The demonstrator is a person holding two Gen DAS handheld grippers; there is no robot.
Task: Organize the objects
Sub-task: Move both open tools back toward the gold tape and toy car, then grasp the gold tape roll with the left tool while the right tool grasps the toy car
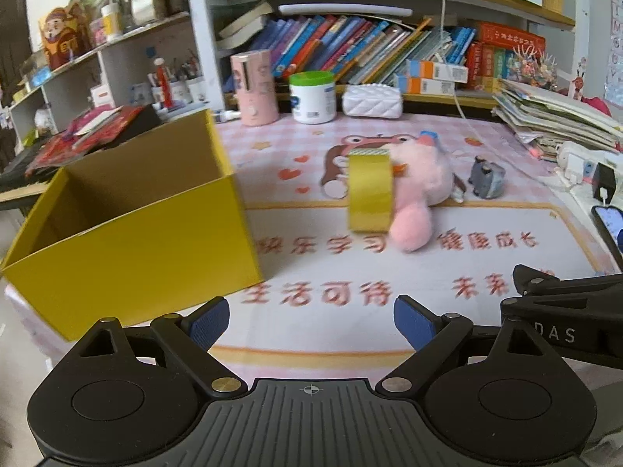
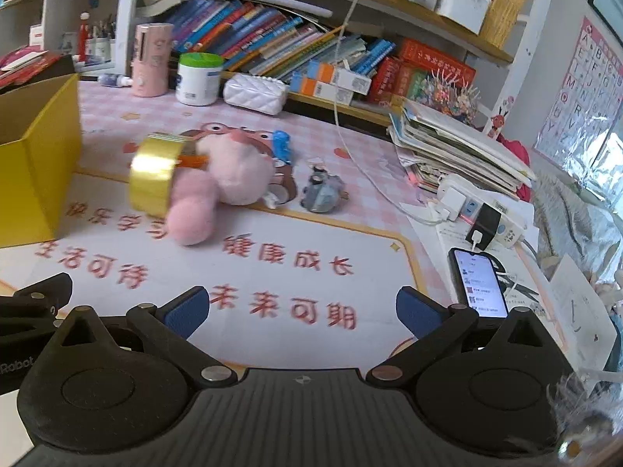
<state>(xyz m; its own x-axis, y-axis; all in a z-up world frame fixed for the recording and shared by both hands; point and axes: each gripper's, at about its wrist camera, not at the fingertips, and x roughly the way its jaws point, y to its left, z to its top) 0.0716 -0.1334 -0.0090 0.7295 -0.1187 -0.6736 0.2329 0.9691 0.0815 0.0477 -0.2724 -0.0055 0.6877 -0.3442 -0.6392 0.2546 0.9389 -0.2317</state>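
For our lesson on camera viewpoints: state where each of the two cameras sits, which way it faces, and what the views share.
Left wrist: on the left gripper, looking forward and down over the desk at the yellow box; its open blue-padded fingers show, plus the right gripper's edge.
Right wrist: on the right gripper, facing the phone and book stack; its open fingers show.
Shared: tape roll, pink plush, grey toy, bookshelf.
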